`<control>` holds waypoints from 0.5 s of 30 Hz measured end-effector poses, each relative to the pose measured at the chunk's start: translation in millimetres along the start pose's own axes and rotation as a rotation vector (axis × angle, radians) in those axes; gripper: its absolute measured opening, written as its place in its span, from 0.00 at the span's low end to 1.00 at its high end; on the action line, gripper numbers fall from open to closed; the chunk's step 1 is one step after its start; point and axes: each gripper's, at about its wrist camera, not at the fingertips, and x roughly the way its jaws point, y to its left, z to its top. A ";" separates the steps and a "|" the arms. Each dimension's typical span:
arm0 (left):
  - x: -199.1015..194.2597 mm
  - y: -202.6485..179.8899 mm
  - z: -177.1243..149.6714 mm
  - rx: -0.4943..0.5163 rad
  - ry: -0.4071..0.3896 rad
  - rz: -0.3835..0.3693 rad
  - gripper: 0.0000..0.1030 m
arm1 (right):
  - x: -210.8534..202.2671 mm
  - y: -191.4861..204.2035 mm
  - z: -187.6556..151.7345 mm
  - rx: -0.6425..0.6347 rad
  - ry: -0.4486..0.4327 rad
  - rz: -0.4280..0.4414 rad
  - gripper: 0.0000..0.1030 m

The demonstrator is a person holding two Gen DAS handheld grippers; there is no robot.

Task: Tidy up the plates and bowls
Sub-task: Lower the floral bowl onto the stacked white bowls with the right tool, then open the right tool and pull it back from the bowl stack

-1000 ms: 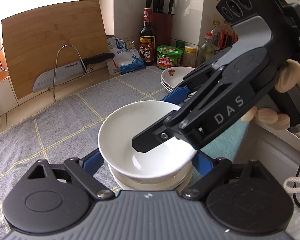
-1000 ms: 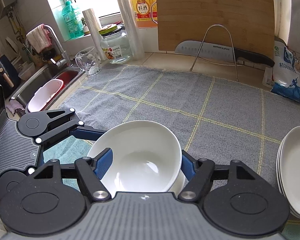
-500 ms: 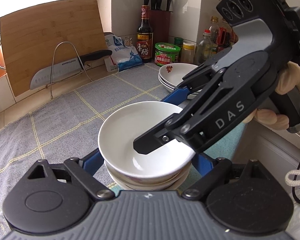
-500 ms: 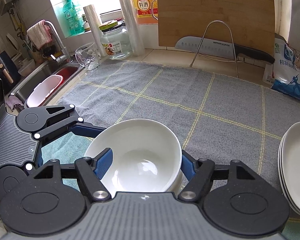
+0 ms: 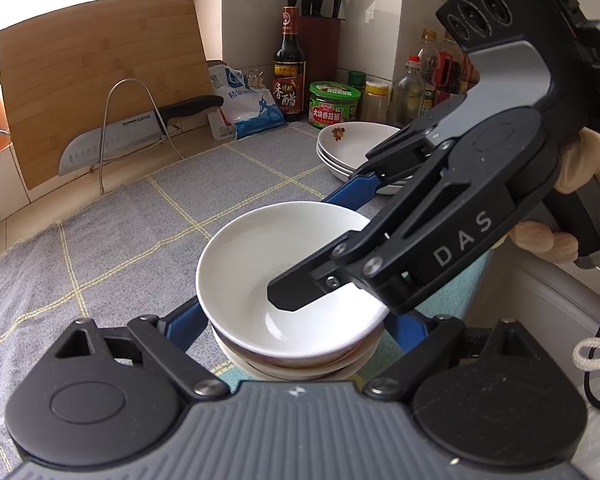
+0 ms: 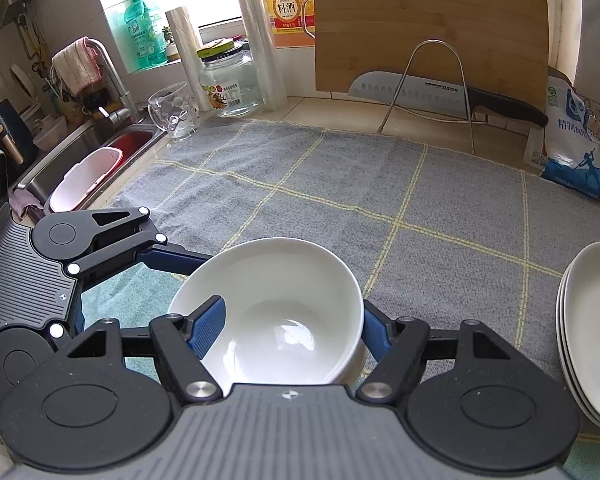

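Note:
A white bowl tops a stack of bowls on the grey checked cloth; it also shows in the right wrist view. My left gripper straddles the stack, blue fingers on both sides of the bowls below. My right gripper grips the top bowl, one finger inside the rim and one outside; it reaches in from the right in the left wrist view. A stack of white plates sits at the right, also in the right wrist view.
A cutting board and knife on a wire rack stand at the back. Bottles and jars line the far corner. A sink, glass cup and jar are at the left.
Both grippers and the bowls have lifted slightly and drifted; the bowls beneath the top one show more. The grips are unchanged.

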 end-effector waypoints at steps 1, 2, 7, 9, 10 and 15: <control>0.6 0.3 -0.1 -0.001 0.001 -0.001 0.93 | 0.2 0.2 -0.4 0.000 -0.001 0.003 0.77; 1.0 0.8 -0.3 -0.003 0.002 -0.002 0.93 | 0.1 0.5 -0.8 -0.001 -0.004 0.008 0.81; -0.3 1.1 -0.6 -0.003 -0.006 0.001 0.95 | -6.1 4.1 -1.0 -0.036 -0.051 -0.017 1.00; -0.7 1.8 -1.2 -0.007 0.001 -0.005 0.95 | -8.1 3.2 0.0 -0.036 -0.057 -0.016 1.00; -2.0 1.9 -1.8 -0.007 0.003 -0.008 0.95 | -8.8 2.8 0.2 -0.039 -0.059 -0.021 1.00; -10.7 3.0 -3.8 0.028 0.008 -0.006 0.95 | -17.0 4.4 -0.4 -0.079 -0.083 -0.057 1.00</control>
